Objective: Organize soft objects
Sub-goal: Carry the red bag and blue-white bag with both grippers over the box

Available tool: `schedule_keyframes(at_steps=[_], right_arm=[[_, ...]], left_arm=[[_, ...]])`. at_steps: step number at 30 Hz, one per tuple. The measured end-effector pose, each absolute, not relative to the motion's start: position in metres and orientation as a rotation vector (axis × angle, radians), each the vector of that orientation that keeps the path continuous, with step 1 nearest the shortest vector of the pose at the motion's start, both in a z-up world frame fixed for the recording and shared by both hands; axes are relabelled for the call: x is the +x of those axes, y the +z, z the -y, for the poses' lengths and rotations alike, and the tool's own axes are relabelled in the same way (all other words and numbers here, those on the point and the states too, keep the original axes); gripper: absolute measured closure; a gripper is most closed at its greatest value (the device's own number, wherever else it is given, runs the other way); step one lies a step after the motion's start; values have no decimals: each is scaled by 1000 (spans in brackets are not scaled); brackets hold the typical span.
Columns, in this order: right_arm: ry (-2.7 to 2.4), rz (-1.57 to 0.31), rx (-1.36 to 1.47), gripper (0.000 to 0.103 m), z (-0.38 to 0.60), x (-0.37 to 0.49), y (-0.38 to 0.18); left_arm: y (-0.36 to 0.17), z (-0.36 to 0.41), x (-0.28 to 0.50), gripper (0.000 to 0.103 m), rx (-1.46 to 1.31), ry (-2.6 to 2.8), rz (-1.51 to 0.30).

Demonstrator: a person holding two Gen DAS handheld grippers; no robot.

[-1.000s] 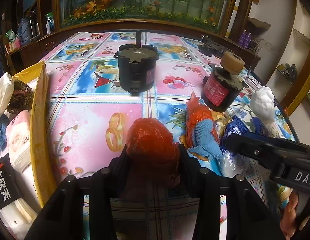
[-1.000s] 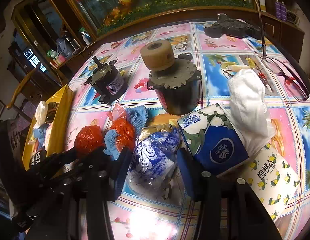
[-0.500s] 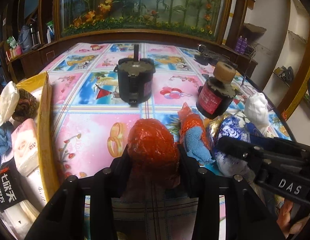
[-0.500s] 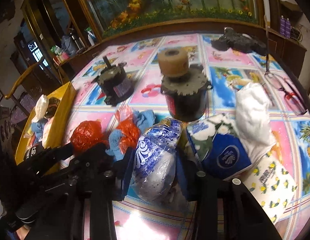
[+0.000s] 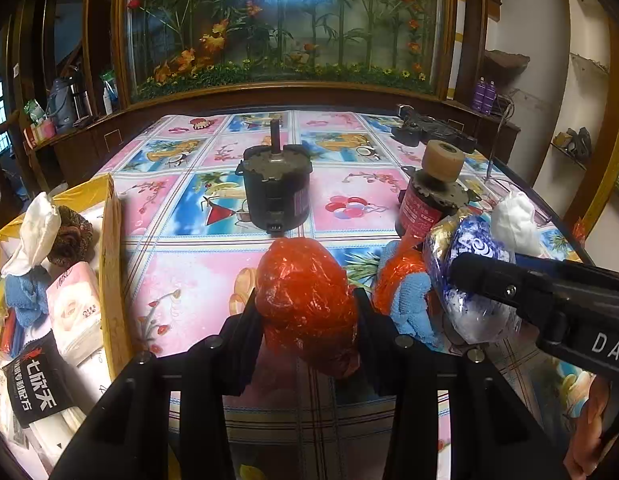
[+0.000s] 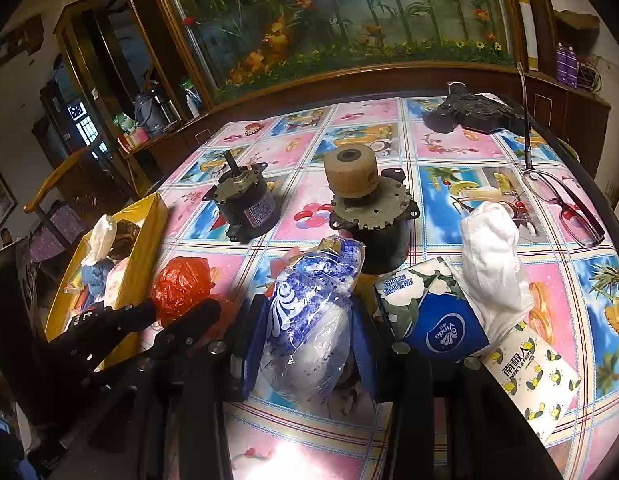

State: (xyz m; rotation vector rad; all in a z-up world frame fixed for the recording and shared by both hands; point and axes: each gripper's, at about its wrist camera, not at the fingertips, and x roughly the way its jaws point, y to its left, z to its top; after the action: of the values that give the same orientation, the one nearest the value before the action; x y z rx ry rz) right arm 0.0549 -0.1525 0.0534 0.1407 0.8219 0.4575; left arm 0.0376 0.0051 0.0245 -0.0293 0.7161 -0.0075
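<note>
My left gripper is shut on a crumpled red plastic bag and holds it above the table; the bag also shows in the right wrist view. My right gripper is shut on a blue-and-white plastic bag, lifted off the table; it shows in the left wrist view. A blue cloth with orange plastic lies between them. A yellow box at the left holds several soft items.
Two motors stand mid-table. A blue tissue pack, a white cloth, a lemon-print tissue pack and glasses lie at the right. A black object lies at the far edge.
My right gripper closed on the blue-and-white bag and lifted it. My left gripper rose slightly with the red bag in it.
</note>
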Motion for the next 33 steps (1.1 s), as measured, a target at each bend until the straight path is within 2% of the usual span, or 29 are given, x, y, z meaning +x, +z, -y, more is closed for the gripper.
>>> schedule_keyframes(at_steps=[33], right_arm=[[475,-710,153,60,156,45,73]], left_arm=[[43,-14,18,62,-32,46,-587]])
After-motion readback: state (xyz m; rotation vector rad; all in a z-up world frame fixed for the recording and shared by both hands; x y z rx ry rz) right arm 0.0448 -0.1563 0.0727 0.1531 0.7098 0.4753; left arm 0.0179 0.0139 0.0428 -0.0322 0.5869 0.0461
